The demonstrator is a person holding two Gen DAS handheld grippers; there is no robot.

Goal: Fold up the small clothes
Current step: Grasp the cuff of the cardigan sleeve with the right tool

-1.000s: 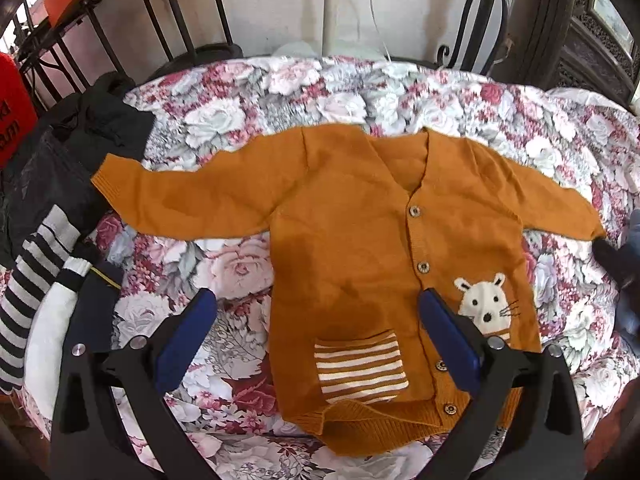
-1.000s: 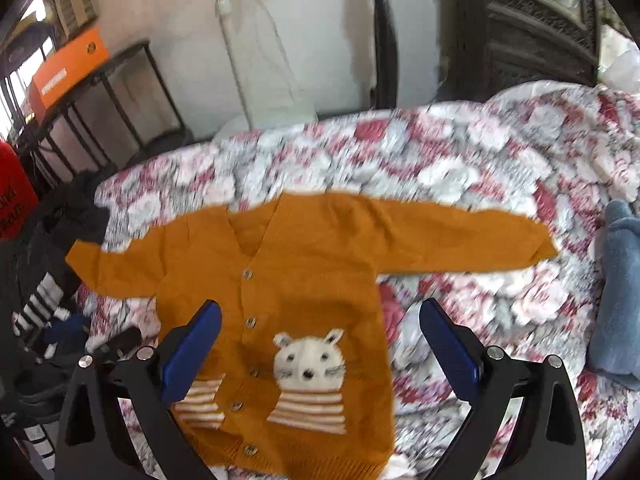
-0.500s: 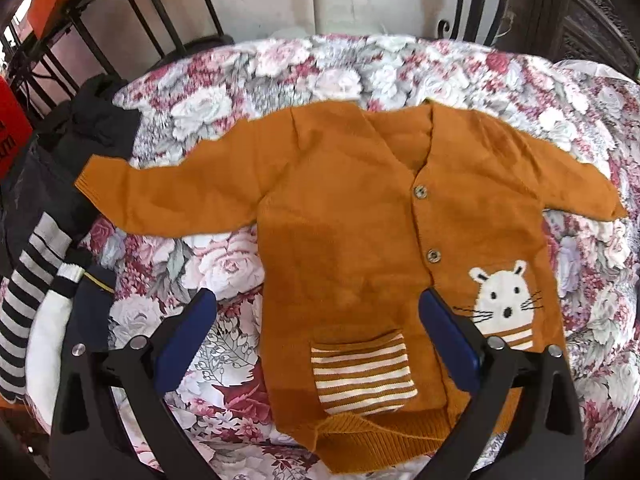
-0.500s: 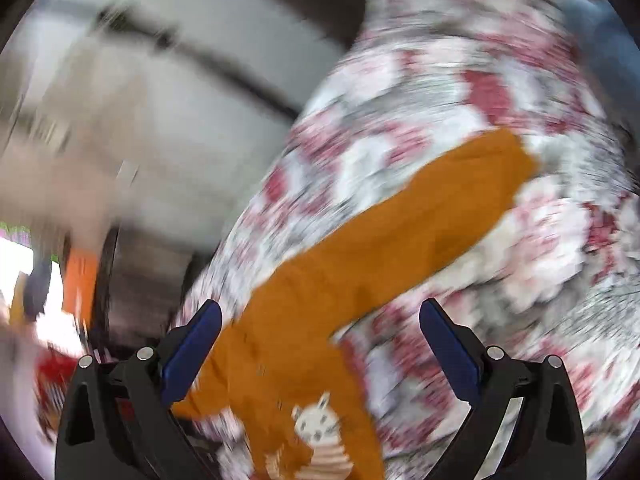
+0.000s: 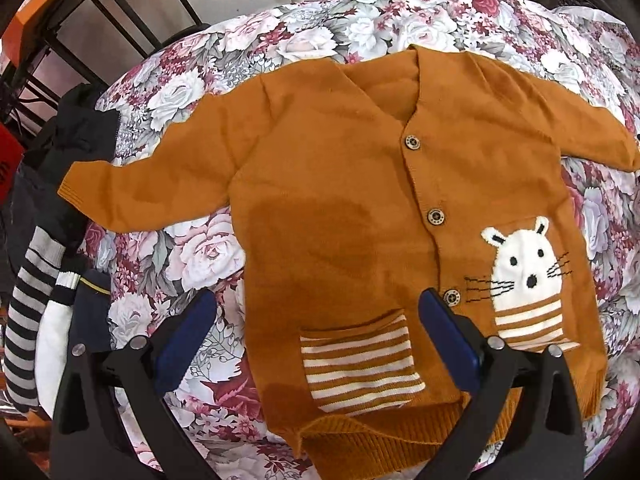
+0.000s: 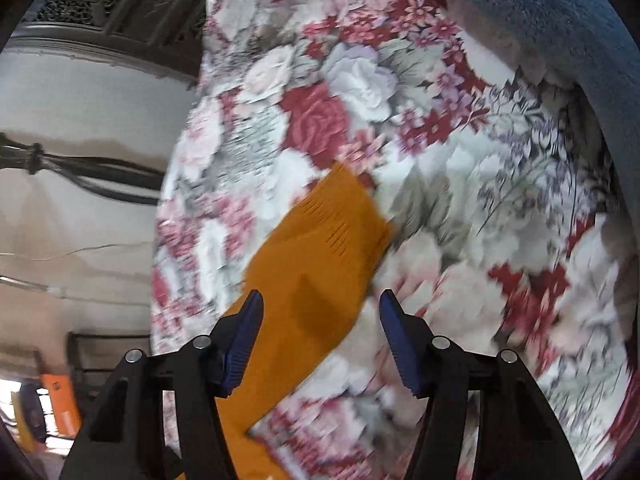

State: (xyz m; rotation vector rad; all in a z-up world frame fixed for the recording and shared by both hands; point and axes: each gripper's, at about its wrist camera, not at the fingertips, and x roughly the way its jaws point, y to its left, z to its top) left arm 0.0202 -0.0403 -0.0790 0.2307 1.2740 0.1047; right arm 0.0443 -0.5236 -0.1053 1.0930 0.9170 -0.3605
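Observation:
An orange knitted cardigan with a white mouse patch and a striped pocket lies flat, front up, on the floral bedspread, both sleeves spread out. My left gripper hovers open over its lower hem and holds nothing. In the right wrist view the cardigan's sleeve runs up between the jaws of my right gripper, with its cuff just beyond the fingertips. Those jaws are closing, and the pads stand clear of the sleeve on both sides.
A heap of dark and striped clothes lies at the bed's left edge. Behind it stands a black metal rack with an orange box. A blue fleecy cloth lies on the bedspread beyond the sleeve.
My right gripper rolled and swung from over the whole cardigan down to its sleeve, and its jaws narrowed. My left gripper sank closer to the cardigan's lower half, still open.

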